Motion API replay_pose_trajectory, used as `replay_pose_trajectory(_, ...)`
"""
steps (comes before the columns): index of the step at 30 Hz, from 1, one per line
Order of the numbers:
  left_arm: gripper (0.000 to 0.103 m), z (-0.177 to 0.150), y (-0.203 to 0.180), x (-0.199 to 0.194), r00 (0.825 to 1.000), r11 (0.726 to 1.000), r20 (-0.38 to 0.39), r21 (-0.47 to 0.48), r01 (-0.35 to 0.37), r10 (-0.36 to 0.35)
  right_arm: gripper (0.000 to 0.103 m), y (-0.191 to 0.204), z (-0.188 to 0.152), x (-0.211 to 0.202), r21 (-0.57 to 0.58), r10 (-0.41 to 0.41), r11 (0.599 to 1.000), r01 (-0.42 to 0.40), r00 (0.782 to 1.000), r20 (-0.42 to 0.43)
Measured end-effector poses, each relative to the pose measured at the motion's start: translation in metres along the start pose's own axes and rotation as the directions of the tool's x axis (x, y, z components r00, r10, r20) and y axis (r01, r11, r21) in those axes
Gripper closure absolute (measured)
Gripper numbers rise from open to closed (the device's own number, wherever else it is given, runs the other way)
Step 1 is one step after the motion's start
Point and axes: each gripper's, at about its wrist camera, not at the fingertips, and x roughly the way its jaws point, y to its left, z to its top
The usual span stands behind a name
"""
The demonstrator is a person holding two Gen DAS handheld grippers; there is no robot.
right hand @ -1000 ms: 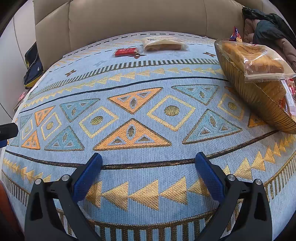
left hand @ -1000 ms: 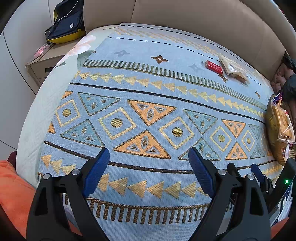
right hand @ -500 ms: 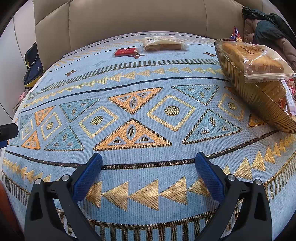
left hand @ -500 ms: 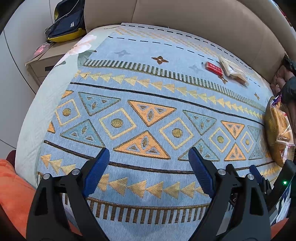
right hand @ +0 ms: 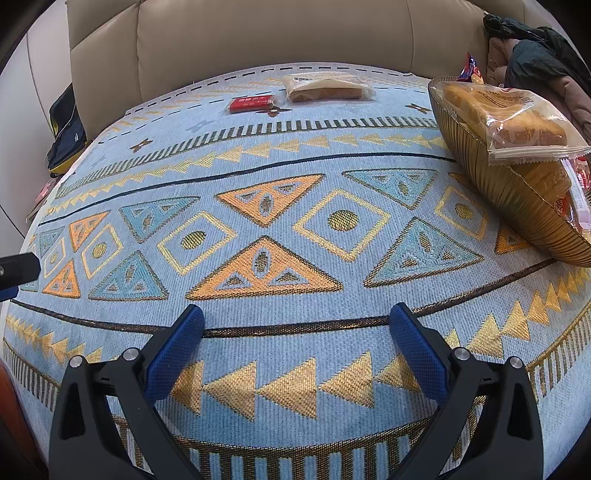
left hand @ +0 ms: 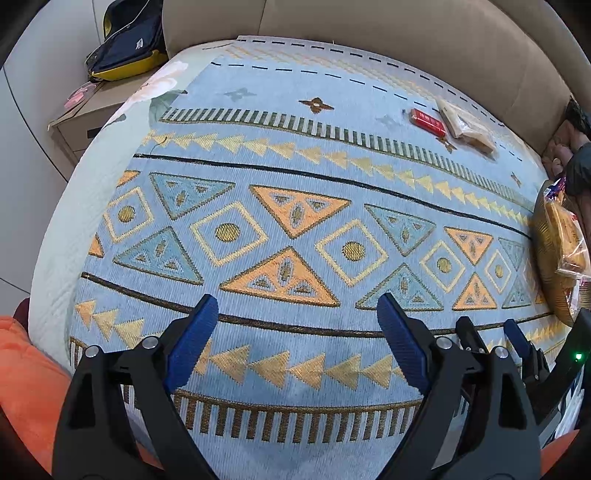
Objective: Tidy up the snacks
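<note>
A small red snack pack (right hand: 252, 104) and a clear-wrapped sandwich pack (right hand: 325, 86) lie at the far edge of the blue patterned cloth; both also show in the left wrist view, the red pack (left hand: 426, 121) beside the clear pack (left hand: 467, 127). A gold ribbed bowl (right hand: 517, 199) at the right holds a bagged bread (right hand: 506, 122) and other packs; it also shows in the left wrist view (left hand: 550, 258). My left gripper (left hand: 295, 310) is open and empty above the near cloth. My right gripper (right hand: 295, 321) is open and empty, also near the front.
A beige sofa back (right hand: 258, 33) runs behind the cloth. Dark clothes (right hand: 535, 48) lie at the far right. A bedside cabinet (left hand: 88, 114) with a navy and yellow bag (left hand: 129, 44) stands at the left. An orange cushion (left hand: 26, 376) is at the near left.
The left wrist view has shifted slightly, so the bowl sits a bit further toward the right edge. The right gripper has not moved. Both grippers stay open.
</note>
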Motion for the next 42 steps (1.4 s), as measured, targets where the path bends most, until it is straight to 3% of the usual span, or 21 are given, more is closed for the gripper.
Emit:
replay_pose_trajectory(14, 0.015, 0.0, 0.002, -0.005, 1.0, 1.0, 0.021, 0.001, -0.008, 0.007, 0.005, 0.0, 0.0, 0.0, 0.0, 0.0, 1.0, 0.0, 1.0, 0.0)
replay_pose_trajectory(42, 0.015, 0.0, -0.004, 0.014, 0.999, 0.999, -0.015, 0.018, -0.045, 0.046, 0.005, 0.0, 0.0, -0.001, 0.001, -0.002, 1.0, 0.002, 1.0, 0.002)
